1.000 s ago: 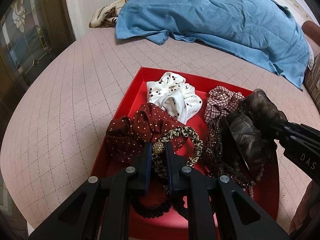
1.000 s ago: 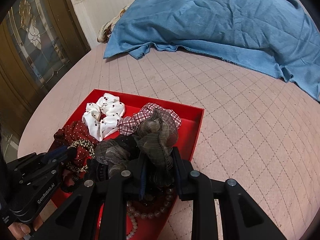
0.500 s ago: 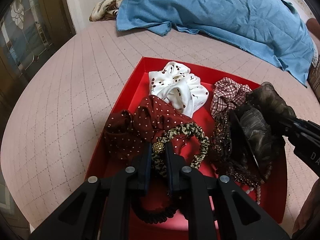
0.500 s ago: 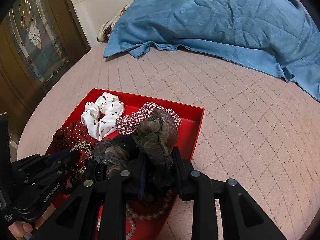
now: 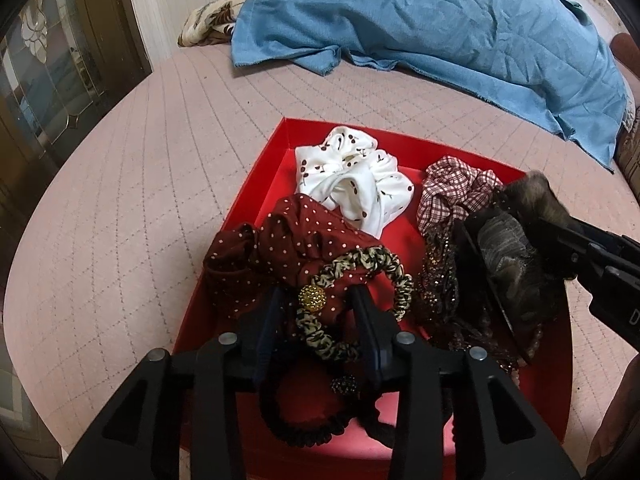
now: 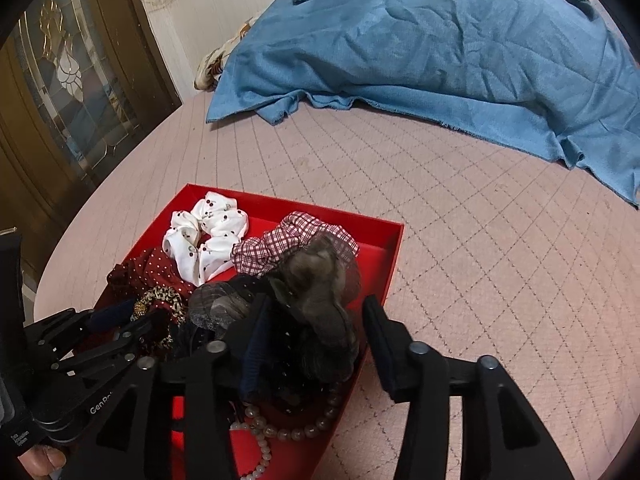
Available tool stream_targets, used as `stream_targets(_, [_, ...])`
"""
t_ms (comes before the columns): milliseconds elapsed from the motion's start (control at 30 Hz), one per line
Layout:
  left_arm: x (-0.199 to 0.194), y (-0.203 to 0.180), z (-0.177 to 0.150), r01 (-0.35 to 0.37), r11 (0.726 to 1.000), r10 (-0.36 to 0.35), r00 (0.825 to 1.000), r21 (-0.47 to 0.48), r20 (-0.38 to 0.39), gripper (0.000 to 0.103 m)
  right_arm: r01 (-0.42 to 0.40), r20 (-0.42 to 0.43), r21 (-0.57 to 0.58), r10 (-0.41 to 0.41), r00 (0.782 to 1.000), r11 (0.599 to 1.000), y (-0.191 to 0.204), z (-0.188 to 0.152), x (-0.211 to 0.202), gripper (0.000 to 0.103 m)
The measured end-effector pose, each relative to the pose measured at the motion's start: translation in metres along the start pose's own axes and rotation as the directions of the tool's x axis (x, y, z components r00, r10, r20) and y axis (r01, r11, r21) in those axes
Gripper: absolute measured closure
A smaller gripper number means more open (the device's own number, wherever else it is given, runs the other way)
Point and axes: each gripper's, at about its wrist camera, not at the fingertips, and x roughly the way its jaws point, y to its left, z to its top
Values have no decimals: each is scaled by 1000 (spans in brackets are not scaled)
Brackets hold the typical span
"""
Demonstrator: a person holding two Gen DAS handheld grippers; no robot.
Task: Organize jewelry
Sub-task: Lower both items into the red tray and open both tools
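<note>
Leopard hair tie [image 5: 360, 300] between spread left hand-held gripper [image 5: 320, 300], right hand-held gripper [image 6: 316, 320] wide, possibly touching grey bow [image 6: 320, 300]

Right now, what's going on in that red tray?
A person is sorting hair accessories in the red tray. The left tool is open around the leopard-print hair tie with the gold bead. The right tool is open around the grey-brown scrunchie. Both pieces lie in the tray.

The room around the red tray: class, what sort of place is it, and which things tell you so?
Probably a bedroom at home. The red tray sits on a pink quilted bed cover, a rumpled blue blanket lies behind it, and a wooden door with patterned glass stands at the left.
</note>
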Motion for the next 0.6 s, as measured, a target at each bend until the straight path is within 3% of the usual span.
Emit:
stream_targets(267, [-16,3,2,4,1000,-3,999,-17,46,35,-6,22,2,6,1000,1000,1,1,-14,44])
stream_targets(600, [-46,10,2,-50,996,60,985,-68,163,33,-12,64,22,11,998,1000,-6,-6,-42,42])
